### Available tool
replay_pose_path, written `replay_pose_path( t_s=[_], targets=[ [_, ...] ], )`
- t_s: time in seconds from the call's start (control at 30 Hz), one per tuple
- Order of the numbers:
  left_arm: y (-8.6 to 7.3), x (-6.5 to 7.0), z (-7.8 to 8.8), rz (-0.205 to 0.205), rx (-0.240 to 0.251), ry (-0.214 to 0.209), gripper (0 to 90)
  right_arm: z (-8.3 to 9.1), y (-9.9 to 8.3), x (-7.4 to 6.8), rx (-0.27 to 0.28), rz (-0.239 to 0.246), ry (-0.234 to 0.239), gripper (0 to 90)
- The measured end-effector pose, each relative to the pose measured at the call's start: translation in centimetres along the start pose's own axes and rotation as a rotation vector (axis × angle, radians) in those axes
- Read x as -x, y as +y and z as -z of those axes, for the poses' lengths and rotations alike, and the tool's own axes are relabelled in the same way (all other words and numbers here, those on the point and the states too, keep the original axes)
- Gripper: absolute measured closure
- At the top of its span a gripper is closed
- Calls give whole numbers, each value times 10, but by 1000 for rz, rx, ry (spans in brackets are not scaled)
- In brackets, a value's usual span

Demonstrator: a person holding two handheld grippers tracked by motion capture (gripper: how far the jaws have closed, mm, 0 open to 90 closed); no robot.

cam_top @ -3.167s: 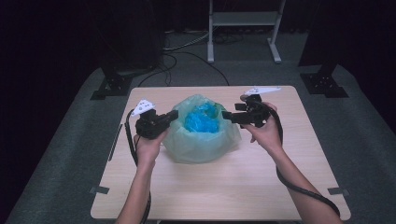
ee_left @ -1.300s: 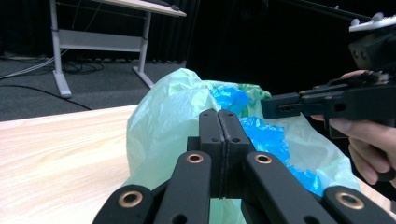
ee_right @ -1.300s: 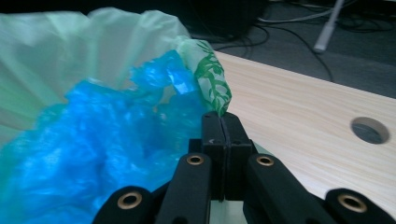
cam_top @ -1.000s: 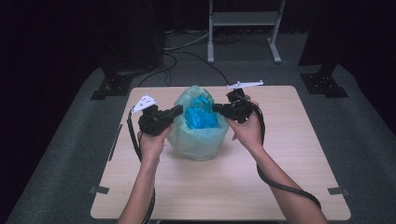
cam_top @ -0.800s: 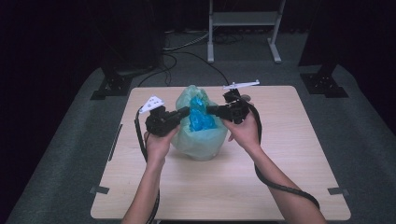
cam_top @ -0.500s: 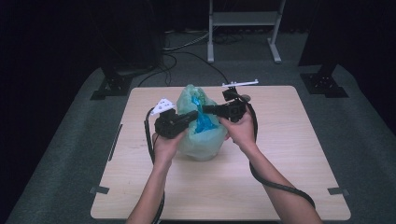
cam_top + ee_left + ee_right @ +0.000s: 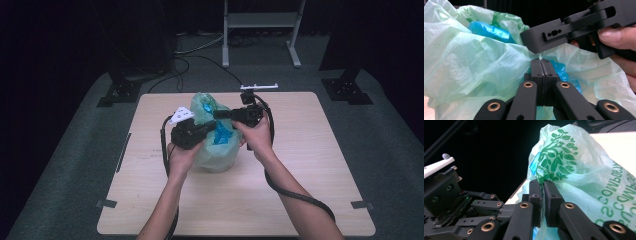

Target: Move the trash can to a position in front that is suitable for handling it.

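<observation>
Thin green compost bag [image 7: 215, 145], mid table [image 7: 310, 200] nearer the far edge, w/ blue stuff [image 7: 490, 31] inside (prob. more film), looks light, limp, tear-prone: left gripper [image 7: 540, 62] & right gripper [image 7: 542, 183] each pinch rim film, jaws pressed together; grip bunched rim.

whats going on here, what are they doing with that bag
A person holds a gripper in each hand over a light green plastic bag standing on the wooden table. The left gripper and the right gripper are each shut on the bag's film near its top, close together. Something blue sits inside the bag.
</observation>
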State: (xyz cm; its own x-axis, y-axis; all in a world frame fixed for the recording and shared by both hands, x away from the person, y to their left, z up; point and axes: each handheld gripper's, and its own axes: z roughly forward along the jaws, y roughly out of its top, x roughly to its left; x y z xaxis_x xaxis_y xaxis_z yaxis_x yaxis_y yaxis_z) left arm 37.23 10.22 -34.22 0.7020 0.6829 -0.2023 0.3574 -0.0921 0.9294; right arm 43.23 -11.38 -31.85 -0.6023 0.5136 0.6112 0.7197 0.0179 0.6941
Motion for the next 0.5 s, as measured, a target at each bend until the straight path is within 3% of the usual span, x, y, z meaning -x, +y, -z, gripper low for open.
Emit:
replay_pose_path(
  t_s=[0.33, 0.5],
  targets=[
    [0, 2, -2, -10, -5, -1, 900, -6, 0, -2, -19, 1, 43, 703],
    [1, 5, -1, -18, -6, -3, 900, -10, 3, -7, -30, 34, -16, 734]
  ],
)
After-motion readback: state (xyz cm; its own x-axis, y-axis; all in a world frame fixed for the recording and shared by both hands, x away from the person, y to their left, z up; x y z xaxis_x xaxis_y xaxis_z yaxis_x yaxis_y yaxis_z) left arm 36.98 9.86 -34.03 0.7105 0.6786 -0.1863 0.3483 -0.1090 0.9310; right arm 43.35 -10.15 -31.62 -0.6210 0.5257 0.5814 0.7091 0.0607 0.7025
